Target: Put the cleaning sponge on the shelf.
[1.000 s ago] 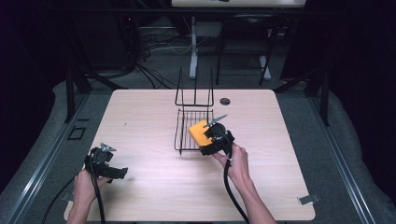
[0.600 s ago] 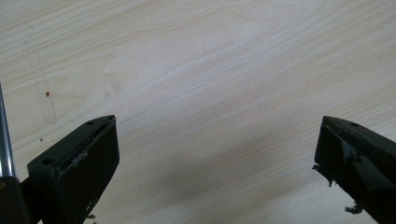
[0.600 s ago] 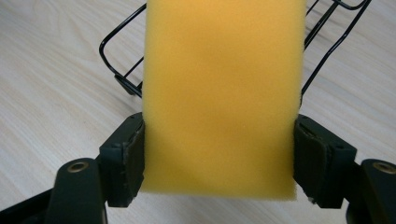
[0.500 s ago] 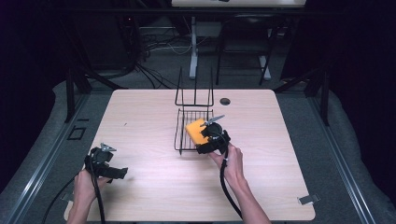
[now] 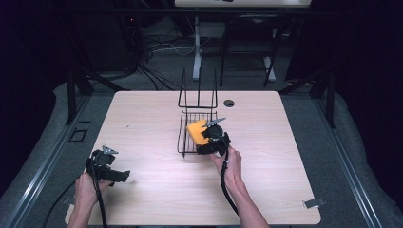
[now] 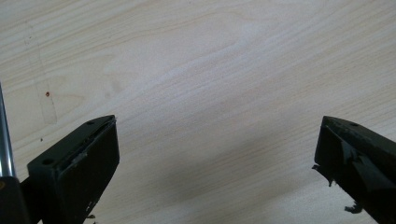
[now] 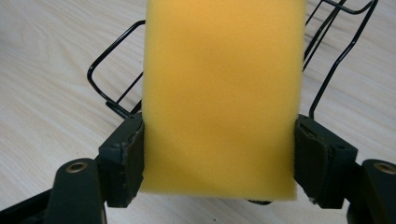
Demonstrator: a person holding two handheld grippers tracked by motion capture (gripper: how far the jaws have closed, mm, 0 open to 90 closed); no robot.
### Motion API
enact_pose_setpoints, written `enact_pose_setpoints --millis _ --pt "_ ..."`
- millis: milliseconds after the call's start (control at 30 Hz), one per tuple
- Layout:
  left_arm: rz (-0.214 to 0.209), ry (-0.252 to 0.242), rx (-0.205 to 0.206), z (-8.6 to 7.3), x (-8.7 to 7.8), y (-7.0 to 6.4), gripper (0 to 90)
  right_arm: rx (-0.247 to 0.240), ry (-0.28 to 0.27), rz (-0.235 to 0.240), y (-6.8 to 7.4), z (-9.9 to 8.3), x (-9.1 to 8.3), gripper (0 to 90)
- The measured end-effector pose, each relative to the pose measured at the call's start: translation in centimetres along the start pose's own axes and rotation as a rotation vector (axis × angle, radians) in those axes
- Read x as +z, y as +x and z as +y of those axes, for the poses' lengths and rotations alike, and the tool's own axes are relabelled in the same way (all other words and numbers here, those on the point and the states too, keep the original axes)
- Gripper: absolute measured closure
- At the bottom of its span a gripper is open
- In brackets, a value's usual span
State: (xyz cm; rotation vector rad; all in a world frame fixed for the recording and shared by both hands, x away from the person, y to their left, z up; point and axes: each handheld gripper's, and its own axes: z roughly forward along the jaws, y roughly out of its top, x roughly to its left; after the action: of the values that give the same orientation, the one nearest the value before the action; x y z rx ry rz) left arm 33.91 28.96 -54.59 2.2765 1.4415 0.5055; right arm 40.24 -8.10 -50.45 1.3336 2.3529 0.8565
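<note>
Yellow sponge (image 7: 219,98) is clamped between the two jaws of the right gripper (image 5: 210,137), one jaw pressed on each side, and is held over the near right part of the black wire rack (image 5: 190,130) at mid-table. Left gripper (image 6: 217,158) sits near the table's (image 5: 285,142) front left corner, jaws spread wide, holding nothing, above bare wood.

Your wire rack (image 5: 197,128) sits mid-frame on the table (image 5: 142,114), sponge (image 5: 197,132) over its lower right, 1 hole (image 5: 229,103) upper right.
</note>
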Motion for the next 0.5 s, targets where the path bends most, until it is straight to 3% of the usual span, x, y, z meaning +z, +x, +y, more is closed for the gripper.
enact_pose_setpoints --millis 500 --pt "0.002 -0.001 -0.003 0.0 0.0 0.1 0.0 0.053 -0.022 0.009 0.1 0.2 1.4 26.3"
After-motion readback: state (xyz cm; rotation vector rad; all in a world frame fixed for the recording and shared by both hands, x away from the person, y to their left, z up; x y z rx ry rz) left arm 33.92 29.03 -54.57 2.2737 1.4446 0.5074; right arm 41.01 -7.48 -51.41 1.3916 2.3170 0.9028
